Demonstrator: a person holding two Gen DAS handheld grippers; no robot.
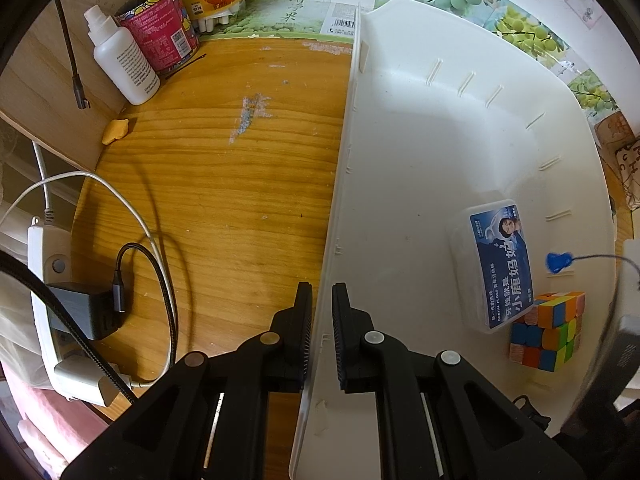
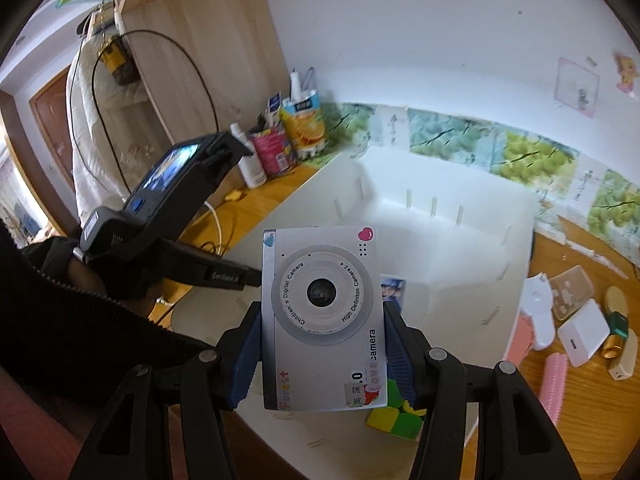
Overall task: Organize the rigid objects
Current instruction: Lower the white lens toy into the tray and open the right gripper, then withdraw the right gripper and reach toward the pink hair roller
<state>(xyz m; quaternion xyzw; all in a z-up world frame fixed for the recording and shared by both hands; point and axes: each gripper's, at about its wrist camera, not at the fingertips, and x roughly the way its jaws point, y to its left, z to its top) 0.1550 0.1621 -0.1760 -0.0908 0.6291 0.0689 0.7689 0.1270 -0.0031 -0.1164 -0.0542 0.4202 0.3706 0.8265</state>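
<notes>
The left tongs point(image 1: 321, 312) are clamped on the near wall of a white plastic bin point(image 1: 420, 128), one finger outside over the wooden surface point(image 1: 224, 184) and the other inside the bin, the thin wall pinched between the pads. Just beyond the inner finger, toward its right, a clear box of dental floss point(image 1: 494, 266) with a blue label lies on the bin floor, and touching its lower end sits a colourful puzzle cube point(image 1: 550, 330). A small blue tag point(image 1: 557, 262) on a thin cord rests against the far wall next to the floss box. Out past the outer finger, a power strip point(image 1: 44, 280) with a black charger point(image 1: 86, 312) plugged in lies at the surface's edge, its cables looping over the wood; farther off stand a white bottle point(image 1: 120, 64) and a printed pen cup point(image 1: 160, 34). The right tongs point(image 2: 324, 344) grip a silver children's digital camera point(image 2: 322, 332) by its two short sides, lens facing back toward the wrist, held above the bin with the puzzle cube showing just under it. To the right of these tongs, outside the bin, a scatter of small things lies on the wood: a white power bank point(image 2: 580, 338), a pink comb point(image 2: 554, 380), a clear phone case point(image 2: 570, 292).
</notes>
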